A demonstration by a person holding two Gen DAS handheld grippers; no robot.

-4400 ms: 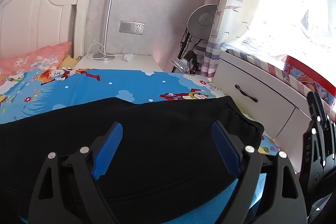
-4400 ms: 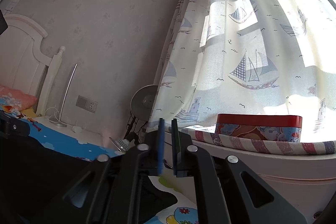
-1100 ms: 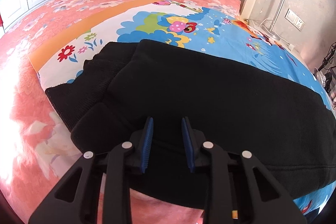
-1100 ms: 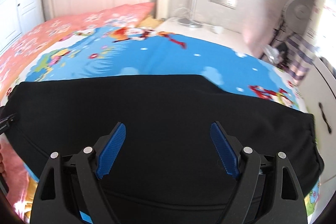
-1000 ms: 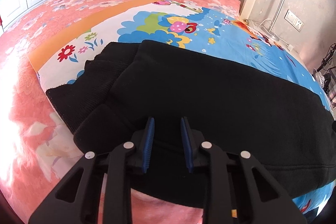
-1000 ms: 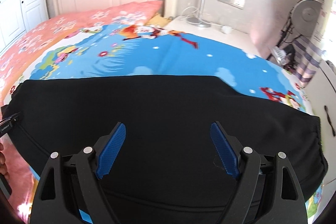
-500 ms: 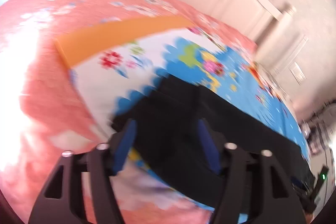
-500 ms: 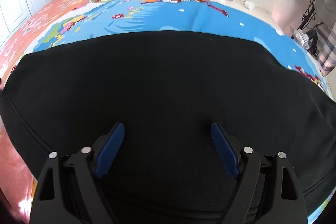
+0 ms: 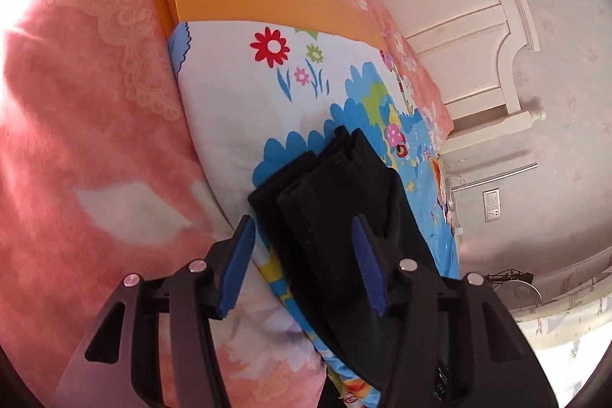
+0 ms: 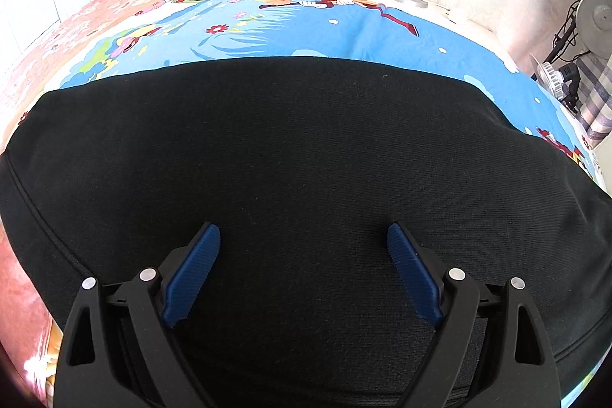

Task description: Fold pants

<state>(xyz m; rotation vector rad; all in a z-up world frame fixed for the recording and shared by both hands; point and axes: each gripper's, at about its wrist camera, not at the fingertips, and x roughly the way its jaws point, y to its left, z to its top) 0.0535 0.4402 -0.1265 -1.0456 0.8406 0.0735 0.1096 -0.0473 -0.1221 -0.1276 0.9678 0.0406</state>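
Your left hand-held gripper (image 9: pixel 302 266) has swung round and rolled onto the cuff end of the black knit pants (image 10: pixel 306 159); its jaws, just closing a little, stand apart around the stacked cuffs (image 9: pixel 325 186) without pinching. Your right hand-held gripper (image 10: pixel 302 270) has dropped closer, jaws wide, empty. Folded lengthwise, the pants lie across the cartoon-print bedspread (image 10: pixel 344 29), cuffs left. Next, I'd judge: clamp the cuffs and carry them toward the waist.
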